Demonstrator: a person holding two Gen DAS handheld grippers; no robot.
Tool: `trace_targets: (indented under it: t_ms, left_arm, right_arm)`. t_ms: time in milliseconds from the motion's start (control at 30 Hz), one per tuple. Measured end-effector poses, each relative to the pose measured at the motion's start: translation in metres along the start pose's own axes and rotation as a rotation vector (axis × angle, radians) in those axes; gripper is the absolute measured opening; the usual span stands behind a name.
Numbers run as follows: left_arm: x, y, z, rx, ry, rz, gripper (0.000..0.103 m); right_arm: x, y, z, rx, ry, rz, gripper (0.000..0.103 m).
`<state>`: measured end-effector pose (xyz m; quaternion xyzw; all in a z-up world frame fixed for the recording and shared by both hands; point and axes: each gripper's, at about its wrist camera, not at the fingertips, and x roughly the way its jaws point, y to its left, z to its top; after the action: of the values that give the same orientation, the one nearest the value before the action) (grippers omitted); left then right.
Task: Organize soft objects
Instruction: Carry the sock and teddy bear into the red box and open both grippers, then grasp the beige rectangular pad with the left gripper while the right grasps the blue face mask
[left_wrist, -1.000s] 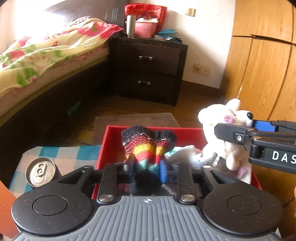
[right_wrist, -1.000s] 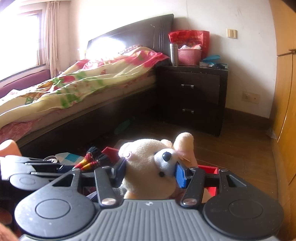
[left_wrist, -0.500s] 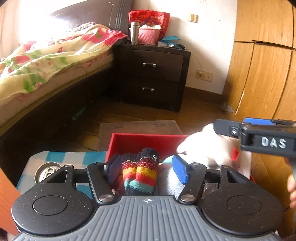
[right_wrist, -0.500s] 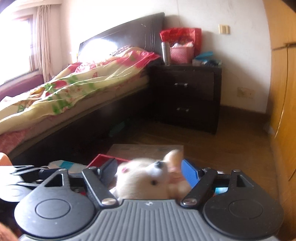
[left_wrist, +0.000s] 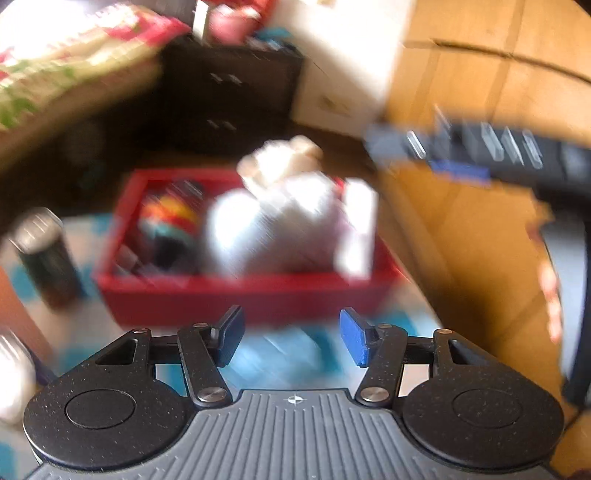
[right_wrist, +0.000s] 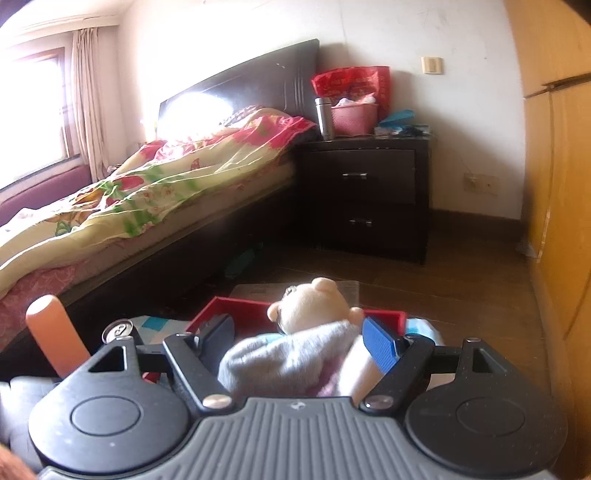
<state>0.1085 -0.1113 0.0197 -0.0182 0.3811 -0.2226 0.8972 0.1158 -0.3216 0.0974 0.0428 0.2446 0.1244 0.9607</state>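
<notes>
**Toys lying in the red bin, both grippers empty**

The left gripper (left_wrist: 291, 341) is standing at a middling gap with its jaws closing, nothing between them, over the checked cloth (left_wrist: 291, 354). In its blurred view the red bin (left_wrist: 236, 295) is sitting at 12 o'clock from the jaws, holding the striped sock (left_wrist: 171, 214) on its left side and the plush bear (left_wrist: 280, 206) on its right. A can (left_wrist: 46, 254) is standing at 9 o'clock of the bin, just beside it. The right gripper (right_wrist: 299, 345) is hanging with jaws fairly wide; the bear (right_wrist: 314, 306) is lying in the bin (right_wrist: 236, 304) beyond them, apparently clear of the pads. That gripper (left_wrist: 461, 155) is showing at 2 o'clock in the left view.
</notes>
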Motion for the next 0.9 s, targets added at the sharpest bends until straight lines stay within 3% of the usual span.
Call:
trace_targets:
  t_ms: [100, 200, 400, 533, 733, 900]
  left_arm:
    - [0.01, -0.036, -0.023, 0.005, 0.062, -0.056, 0.057]
    - [0.033, -0.069, -0.037, -0.044, 0.115, -0.052, 0.057]
    - [0.078, -0.121, -0.043, -0.049, 0.174, 0.12, 0.058]
    - [0.089, -0.155, -0.053, 0.006, 0.174, 0.19, 0.067]
    - [0.09, -0.154, -0.063, 0.022, 0.173, 0.231, 0.062]
    - [0.071, -0.129, -0.063, 0.003, 0.171, 0.237, 0.054]
  right_arm:
    - [-0.028, -0.011, -0.002, 0.017, -0.023, -0.039, 0.056]
    - [-0.057, -0.026, -0.008, 0.063, -0.047, -0.076, 0.056]
    - [-0.096, -0.05, -0.018, 0.089, -0.081, -0.102, 0.056]
    - [-0.106, -0.066, -0.021, 0.135, -0.082, -0.069, 0.057]
    - [-0.114, -0.069, -0.019, 0.123, -0.1, -0.028, 0.057]
    - [-0.111, -0.063, -0.02, 0.11, -0.088, -0.016, 0.057]
